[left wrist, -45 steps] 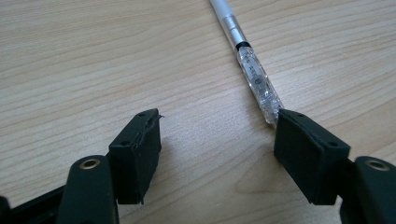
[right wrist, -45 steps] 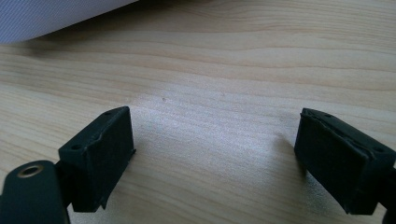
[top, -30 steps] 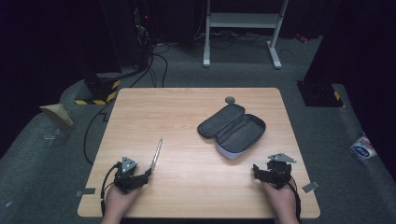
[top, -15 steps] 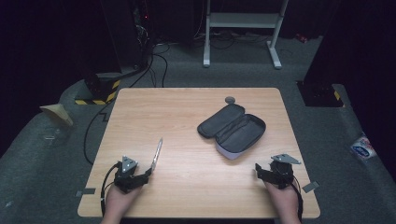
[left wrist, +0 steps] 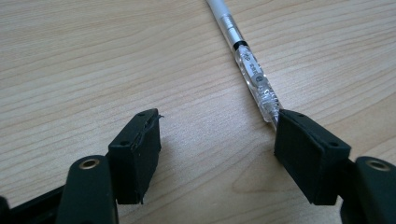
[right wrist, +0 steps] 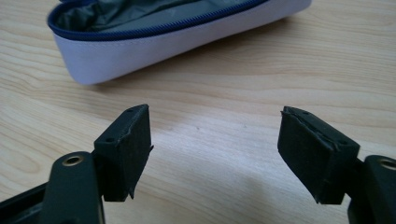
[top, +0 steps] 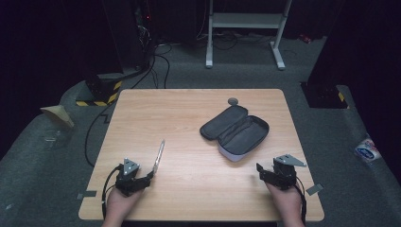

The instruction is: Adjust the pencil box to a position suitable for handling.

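The pencil case (top: 235,132) lies open on the wooden table (top: 189,109), right of centre, with both halves spread flat. Its lining is dark grey, its outer shell pale, and a blue zipper runs along the rim, as the right gripper view shows (right wrist: 177,32). No contents can be made out inside either half; the interior is dark and partly out of frame. A small round grey object (top: 232,100) rests on the table just beyond the far end of the case, apart from it.

The pen (top: 159,156) lies on the table left of centre, well apart from the case, its length running toward the far edge. In the left gripper view the pen (left wrist: 247,60) has a clear barrel with a white upper section, and its near end sits just beside the inner face of one jaw.

The left gripper (top: 151,176) rests near the front edge, jaws spread wide, holding nothing. The right gripper (top: 259,171) rests near the front right corner, jaws likewise spread wide and empty, with the near end of the case ahead of it.

Bare tabletop extends between the two grippers and across the whole left and far portions of the table.
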Motion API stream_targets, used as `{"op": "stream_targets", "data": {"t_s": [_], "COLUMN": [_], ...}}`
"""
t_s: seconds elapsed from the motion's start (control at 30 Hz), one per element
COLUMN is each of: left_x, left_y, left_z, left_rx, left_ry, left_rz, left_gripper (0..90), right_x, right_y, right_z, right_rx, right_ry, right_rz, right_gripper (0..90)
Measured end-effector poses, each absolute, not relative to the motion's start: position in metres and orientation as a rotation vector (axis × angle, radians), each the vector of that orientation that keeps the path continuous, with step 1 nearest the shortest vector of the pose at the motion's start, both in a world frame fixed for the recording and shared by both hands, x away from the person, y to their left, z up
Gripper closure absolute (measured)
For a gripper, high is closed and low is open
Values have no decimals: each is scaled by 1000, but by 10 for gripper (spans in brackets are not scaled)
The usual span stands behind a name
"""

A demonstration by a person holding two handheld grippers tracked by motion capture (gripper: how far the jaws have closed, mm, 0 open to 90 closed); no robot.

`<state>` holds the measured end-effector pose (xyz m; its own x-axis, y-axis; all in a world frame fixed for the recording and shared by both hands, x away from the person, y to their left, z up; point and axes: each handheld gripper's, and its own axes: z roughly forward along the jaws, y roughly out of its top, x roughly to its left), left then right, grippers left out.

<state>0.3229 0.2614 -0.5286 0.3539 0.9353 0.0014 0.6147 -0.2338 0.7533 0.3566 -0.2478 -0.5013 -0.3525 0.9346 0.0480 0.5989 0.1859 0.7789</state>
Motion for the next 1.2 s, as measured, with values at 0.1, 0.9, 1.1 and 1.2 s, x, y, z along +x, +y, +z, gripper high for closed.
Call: {"op": "stream_targets", "data": {"t_s": [0.1,0.9,1.1,1.2], "left_x": [323,322,322,322], "left_y": [261,261,261,261], "left_z": [-529,-528,-528,-528], "left_rx": [1952,1955,1957,1959], "left_ry": [1345,1342,1340,1338], "left_rz": [615,616,619,620], "left_gripper": [316,315,316,316], "right_x": [355,367,376,382], "right_y": [-246,-202,-187,-180], "right_z": [-498,-468,-463,-463], "right_rx": [1434,1294,1254,1237], "right_ry": [2019,2049,2061,2073], "right_rz": [1030,1188,1218,1229], "right_gripper": [296,357,378,390]}}
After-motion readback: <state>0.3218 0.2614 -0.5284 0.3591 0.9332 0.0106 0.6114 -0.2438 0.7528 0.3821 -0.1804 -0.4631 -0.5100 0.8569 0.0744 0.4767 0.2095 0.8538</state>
